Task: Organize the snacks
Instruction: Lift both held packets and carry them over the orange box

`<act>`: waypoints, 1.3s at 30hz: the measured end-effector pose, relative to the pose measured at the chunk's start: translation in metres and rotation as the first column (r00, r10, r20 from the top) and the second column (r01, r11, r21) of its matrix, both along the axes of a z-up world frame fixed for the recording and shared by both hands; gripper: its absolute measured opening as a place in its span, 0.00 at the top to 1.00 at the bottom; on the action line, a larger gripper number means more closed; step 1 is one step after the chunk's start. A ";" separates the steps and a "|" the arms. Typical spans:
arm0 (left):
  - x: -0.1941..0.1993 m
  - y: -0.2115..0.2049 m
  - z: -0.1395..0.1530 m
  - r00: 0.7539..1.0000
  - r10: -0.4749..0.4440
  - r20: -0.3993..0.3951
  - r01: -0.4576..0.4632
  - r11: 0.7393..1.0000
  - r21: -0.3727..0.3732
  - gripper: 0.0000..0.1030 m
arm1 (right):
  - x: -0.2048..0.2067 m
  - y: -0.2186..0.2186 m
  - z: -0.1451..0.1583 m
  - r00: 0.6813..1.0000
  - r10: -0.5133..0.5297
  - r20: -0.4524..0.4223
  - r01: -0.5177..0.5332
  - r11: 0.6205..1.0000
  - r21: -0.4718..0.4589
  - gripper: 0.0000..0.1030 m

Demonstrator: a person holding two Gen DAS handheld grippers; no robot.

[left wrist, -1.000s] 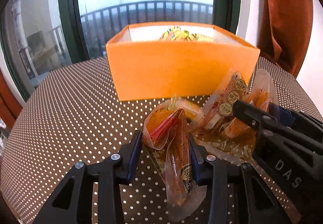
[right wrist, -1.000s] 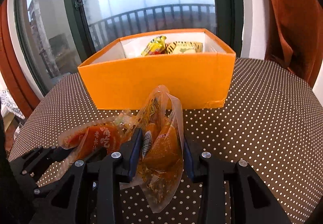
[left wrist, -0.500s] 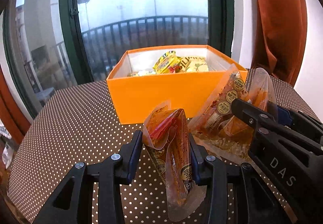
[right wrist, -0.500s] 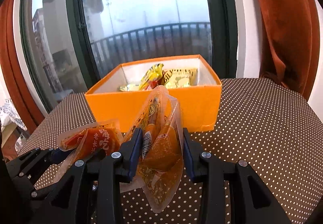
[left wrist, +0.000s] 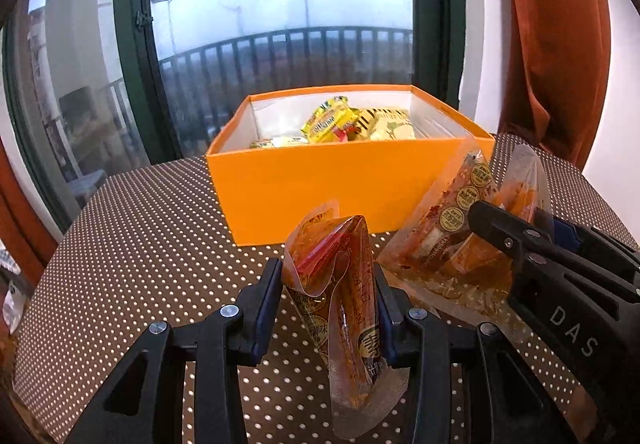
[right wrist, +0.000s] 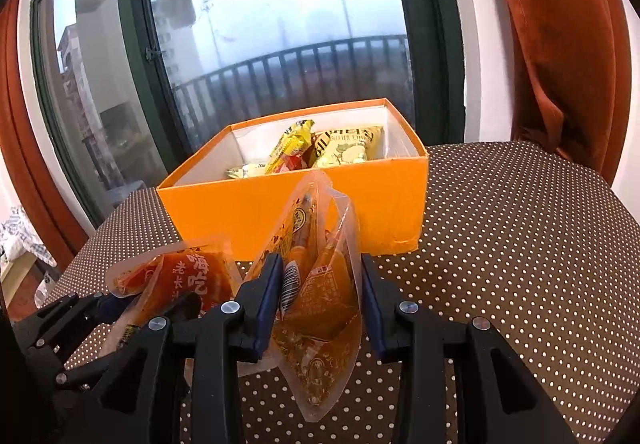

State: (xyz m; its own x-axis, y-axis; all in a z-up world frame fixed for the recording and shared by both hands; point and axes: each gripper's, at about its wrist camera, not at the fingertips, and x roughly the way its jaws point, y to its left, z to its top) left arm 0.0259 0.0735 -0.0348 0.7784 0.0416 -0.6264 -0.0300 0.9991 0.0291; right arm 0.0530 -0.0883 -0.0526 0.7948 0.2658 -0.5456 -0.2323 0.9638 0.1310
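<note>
While both grippers carry a pouch each, box [left wrist: 320,184] on the bench [left wrist: 140,244] already holds yellow packs [right wrist: 344,146]. Left gripper [left wrist: 328,300] jaws clamp red pouch [left wrist: 340,284]; right gripper [right wrist: 320,292] jaws clamp orange pouch [right wrist: 320,284]. Both drops remain. Versus earlier: both are raised higher, and the box interior is now visible.

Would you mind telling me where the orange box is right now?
In both wrist views the orange box sits on the dotted table ahead of both held pouches, near the window.
</note>
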 end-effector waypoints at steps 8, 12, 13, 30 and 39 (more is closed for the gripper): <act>0.013 0.011 0.029 0.998 0.008 0.058 -0.008 1.000 -0.002 0.60 | 0.008 0.012 0.023 0.997 0.038 0.065 -0.038 0.999 0.010 0.61; 0.019 0.016 0.047 0.996 0.022 0.091 -0.022 1.000 -0.001 0.60 | 0.017 0.016 0.041 0.995 0.056 0.085 -0.059 0.998 0.037 0.61; 0.022 0.018 0.052 0.995 0.024 0.101 -0.023 1.000 -0.005 0.60 | 0.020 0.016 0.045 0.994 0.060 0.091 -0.064 0.997 0.042 0.61; 0.055 0.034 0.116 0.973 0.067 0.220 -0.065 0.998 -0.017 0.60 | 0.060 0.022 0.098 0.978 0.087 0.191 -0.108 0.989 0.105 0.61; 0.086 0.037 0.131 0.963 0.091 0.255 -0.087 0.996 -0.026 0.60 | 0.092 0.017 0.116 0.981 0.078 0.179 -0.105 0.984 0.146 0.61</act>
State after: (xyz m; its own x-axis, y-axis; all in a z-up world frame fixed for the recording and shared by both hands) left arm 0.1119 0.1101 0.0965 0.9063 0.1104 -0.4080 -0.1234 0.9923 -0.0056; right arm 0.1447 -0.0715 0.0635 0.8415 0.4120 -0.3496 -0.3507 0.9087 0.2265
